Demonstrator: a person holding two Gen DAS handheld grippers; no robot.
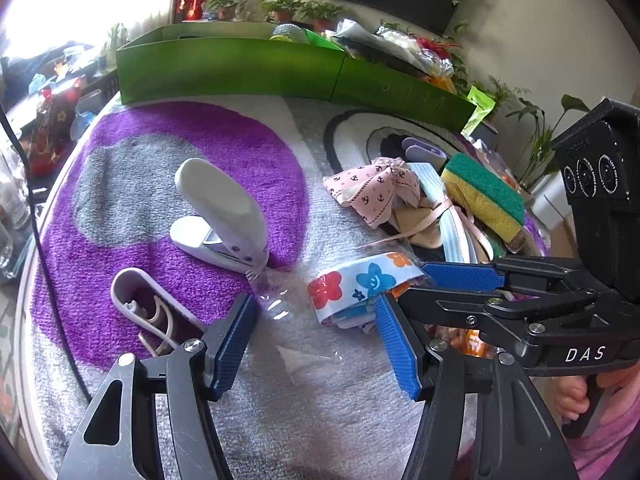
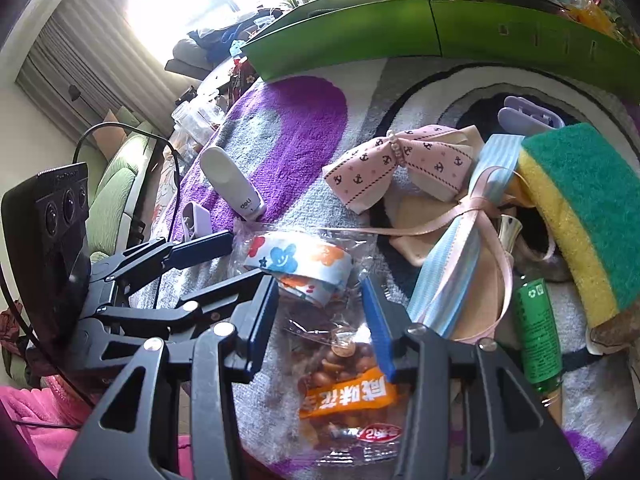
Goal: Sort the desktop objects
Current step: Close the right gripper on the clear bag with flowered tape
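A roll of flower-printed ribbon (image 1: 360, 284) (image 2: 296, 260) lies in a clear bag on the purple and grey rug (image 1: 160, 152). My left gripper (image 1: 314, 304) (image 2: 248, 256) is open, its blue pads standing either side of the bag's near end without pressing it. A clear packet of peanuts (image 2: 344, 368) with an orange label lies under my right gripper (image 2: 320, 284) (image 1: 412, 284). That gripper is open too, its pads flanking the packet's crumpled top. The tips of both grippers sit close together by the ribbon bag.
A white hole punch (image 1: 220, 216) and a lilac clip (image 1: 148, 304) lie to the left. On the right are heaped a pink anchor bow (image 2: 400, 164), a striped blue ribbon (image 2: 452, 288), a yellow-green sponge (image 2: 580, 216) and a green bottle (image 2: 536, 340). A green box (image 1: 240, 68) stands behind.
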